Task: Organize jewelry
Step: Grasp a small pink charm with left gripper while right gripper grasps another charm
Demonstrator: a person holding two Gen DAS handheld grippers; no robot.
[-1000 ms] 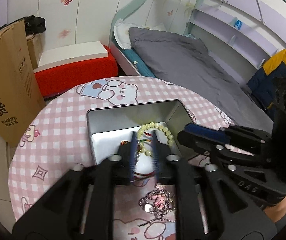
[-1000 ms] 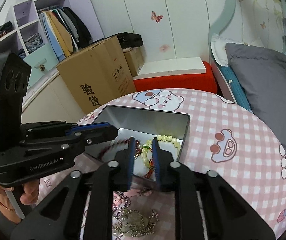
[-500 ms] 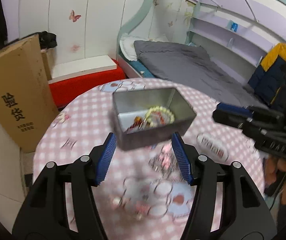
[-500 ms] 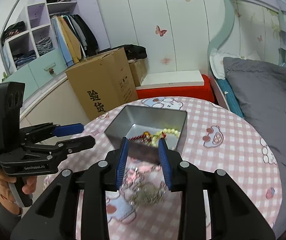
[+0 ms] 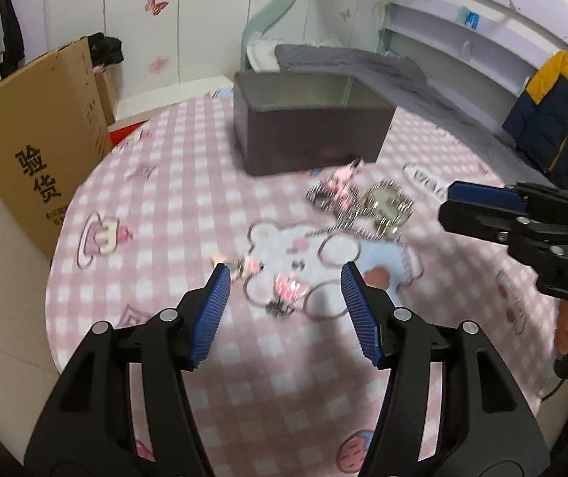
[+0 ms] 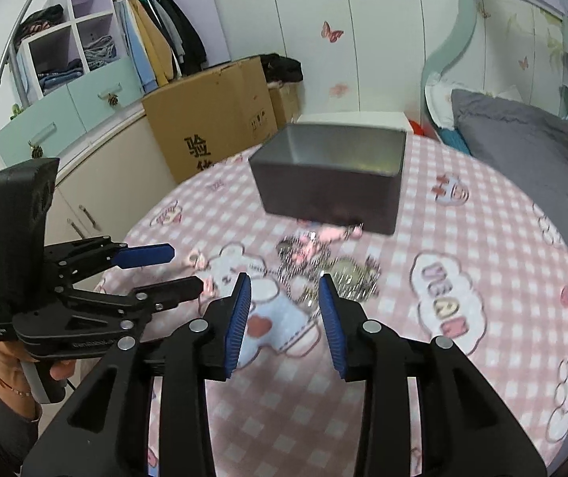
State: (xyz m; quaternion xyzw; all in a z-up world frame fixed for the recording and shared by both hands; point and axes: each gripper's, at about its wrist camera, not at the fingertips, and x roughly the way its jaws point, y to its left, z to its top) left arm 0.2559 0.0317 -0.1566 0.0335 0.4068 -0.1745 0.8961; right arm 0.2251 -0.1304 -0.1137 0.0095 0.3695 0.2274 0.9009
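1. Left wrist view: left gripper [image 5: 284,306] jaws apart, just opened wider, empty; small charm [image 5: 286,292] between the tips; chain pile [image 5: 363,204] at 1 o'clock, metal tin [image 5: 312,139] at 12.
2. Right wrist view: right gripper [image 6: 284,320] jaws just opening, part open, empty; chain pile [image 6: 323,262] just ahead at 12, nearer this hand.

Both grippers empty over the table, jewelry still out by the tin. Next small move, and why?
Probably lower the right gripper onto the silver chain pile just past its tips. Its jaws have just been opening with nothing between them, and the pile lies loose on the pink tablecloth in front of the metal tin. The left gripper, also open and empty, hangs nearer the small pink pieces.
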